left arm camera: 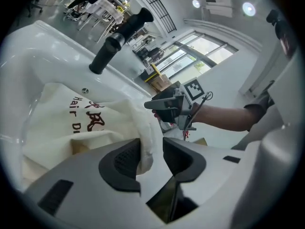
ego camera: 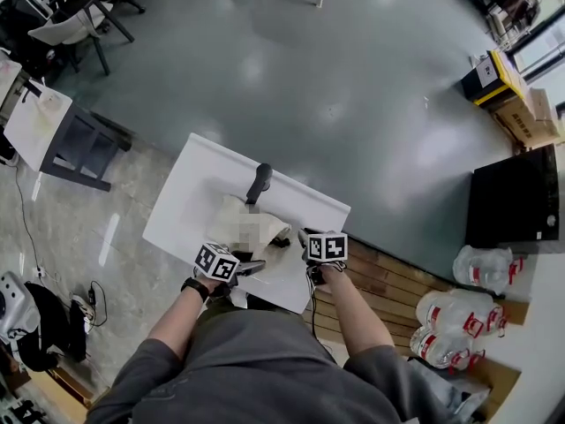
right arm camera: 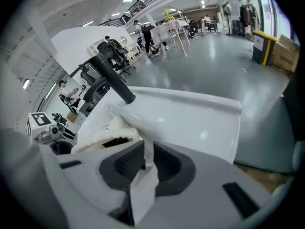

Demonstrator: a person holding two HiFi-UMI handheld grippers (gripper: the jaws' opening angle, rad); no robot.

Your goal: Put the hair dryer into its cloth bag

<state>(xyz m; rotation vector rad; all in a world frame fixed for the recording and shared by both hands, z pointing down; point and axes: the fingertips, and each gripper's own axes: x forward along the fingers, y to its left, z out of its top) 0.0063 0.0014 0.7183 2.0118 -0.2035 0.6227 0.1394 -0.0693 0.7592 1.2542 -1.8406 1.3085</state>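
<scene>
On the white bench [ego camera: 190, 193] at frame centre the cloth bag [left arm camera: 66, 137] is laid, with dark red "Hair D…" printed on it. The black hair dryer [ego camera: 259, 184] is seen protruding from the bag toward the upper frame. The left claw [left arm camera: 151, 156] is parted around a bag fold. The right claw [right arm camera: 145, 163] is narrowed onto a white strip [right arm camera: 143, 185]. Bottled water packs [ego camera: 459, 312] are stacked at lower right.
</scene>
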